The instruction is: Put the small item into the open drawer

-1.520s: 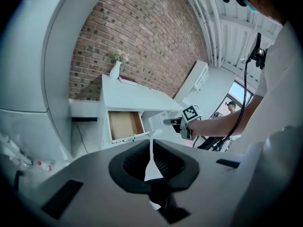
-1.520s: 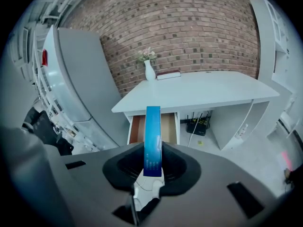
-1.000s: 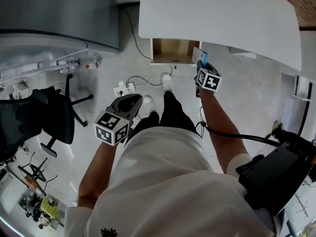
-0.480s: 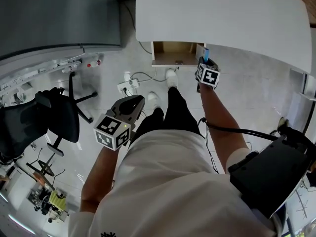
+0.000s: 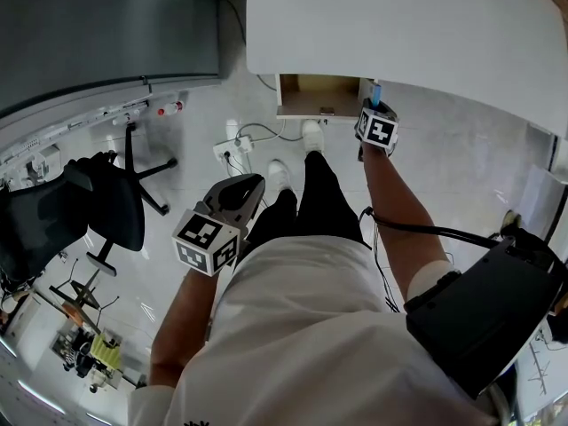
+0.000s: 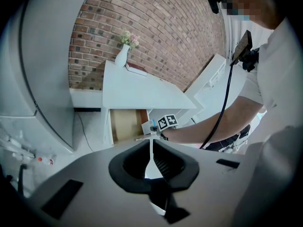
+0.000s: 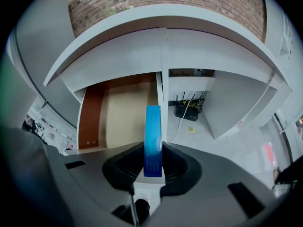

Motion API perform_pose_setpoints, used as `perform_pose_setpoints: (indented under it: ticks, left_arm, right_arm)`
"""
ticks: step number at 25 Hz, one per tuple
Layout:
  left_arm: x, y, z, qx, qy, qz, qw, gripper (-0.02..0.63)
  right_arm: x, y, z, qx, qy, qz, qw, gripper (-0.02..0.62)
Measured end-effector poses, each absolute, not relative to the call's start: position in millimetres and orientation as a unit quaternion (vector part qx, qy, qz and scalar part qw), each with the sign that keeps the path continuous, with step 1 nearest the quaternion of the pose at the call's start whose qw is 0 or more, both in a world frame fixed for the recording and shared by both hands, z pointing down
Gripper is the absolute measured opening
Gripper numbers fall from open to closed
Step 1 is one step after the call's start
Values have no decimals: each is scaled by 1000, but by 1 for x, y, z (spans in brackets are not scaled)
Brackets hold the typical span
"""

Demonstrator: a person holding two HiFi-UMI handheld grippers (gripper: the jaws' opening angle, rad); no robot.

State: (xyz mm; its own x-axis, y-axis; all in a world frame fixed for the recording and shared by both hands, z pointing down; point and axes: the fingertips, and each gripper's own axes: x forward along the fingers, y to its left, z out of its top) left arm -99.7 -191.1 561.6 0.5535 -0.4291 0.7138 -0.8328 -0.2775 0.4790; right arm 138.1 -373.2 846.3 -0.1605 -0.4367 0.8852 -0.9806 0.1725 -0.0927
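I am reading bright, even indoor light in all three views. In the head view the white desk top (image 5: pixel 399 25) is rendering close to overexposed, and the pale floor (image 5: pixel 204 96) is showing a soft sheen with only faint shadow beside the black chair (image 5: pixel 98 211). Both gripper views are bending straight lines heavily and darkening to black at the corners. Their near foreground is blurring, while the blue item (image 7: pixel 153 141) and the brick wall (image 6: pixel 156 32) are rendering fairly sharp.

Office with swivel chair (image 5: pixel 106 216) and white desk (image 5: pixel 399 25).
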Motion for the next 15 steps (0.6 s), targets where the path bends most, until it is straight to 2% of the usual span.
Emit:
perform_pose_setpoints:
  ticks: [15]
  left_arm:
    - [-102, -190, 567, 756, -426, 221, 446, 37]
  right_arm:
    - [138, -368, 868, 507, -657, 390, 399, 144]
